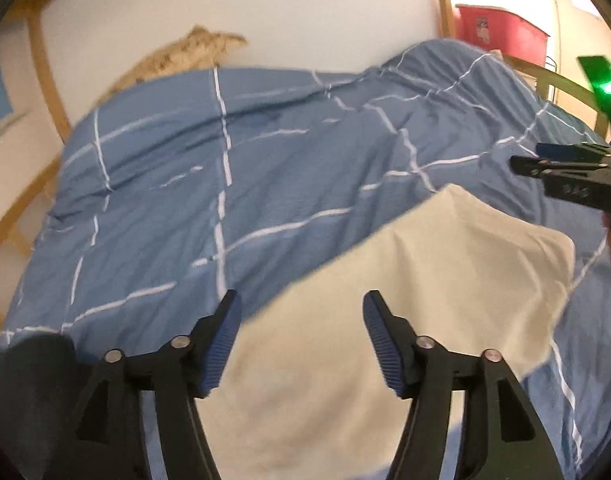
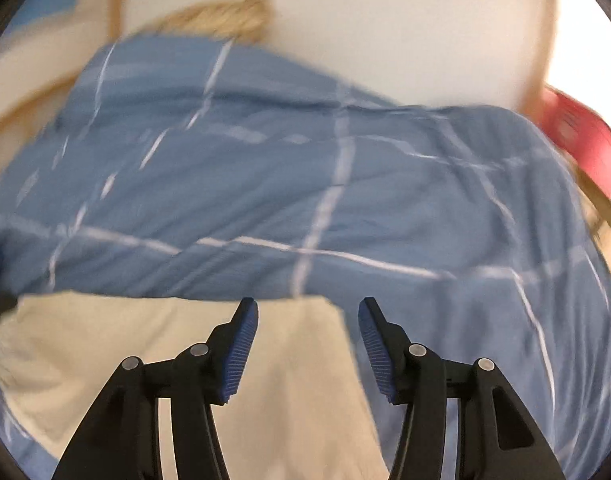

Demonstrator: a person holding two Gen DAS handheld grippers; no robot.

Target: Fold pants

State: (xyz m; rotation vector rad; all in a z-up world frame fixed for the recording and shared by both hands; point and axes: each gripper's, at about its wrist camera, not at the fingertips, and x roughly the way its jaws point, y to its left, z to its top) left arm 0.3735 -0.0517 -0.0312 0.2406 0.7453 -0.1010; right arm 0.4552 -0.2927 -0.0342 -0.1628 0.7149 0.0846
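The cream pants (image 1: 417, 280) lie folded flat on a blue bed cover (image 1: 233, 184) with white lines. My left gripper (image 1: 301, 312) is open and empty, hovering over the near left part of the pants. The right gripper (image 1: 523, 166) shows at the right edge of the left wrist view, above the far right corner of the pants. In the right wrist view, which is blurred, the pants (image 2: 153, 352) lie below my right gripper (image 2: 308, 316), which is open and empty over their far right edge.
The blue cover (image 2: 345, 184) spans the bed. A tan furry thing (image 1: 185, 54) lies at the bed's far edge against a white wall. A red bin (image 1: 501, 32) stands at the far right. Wooden bed rails (image 1: 45, 76) curve at left.
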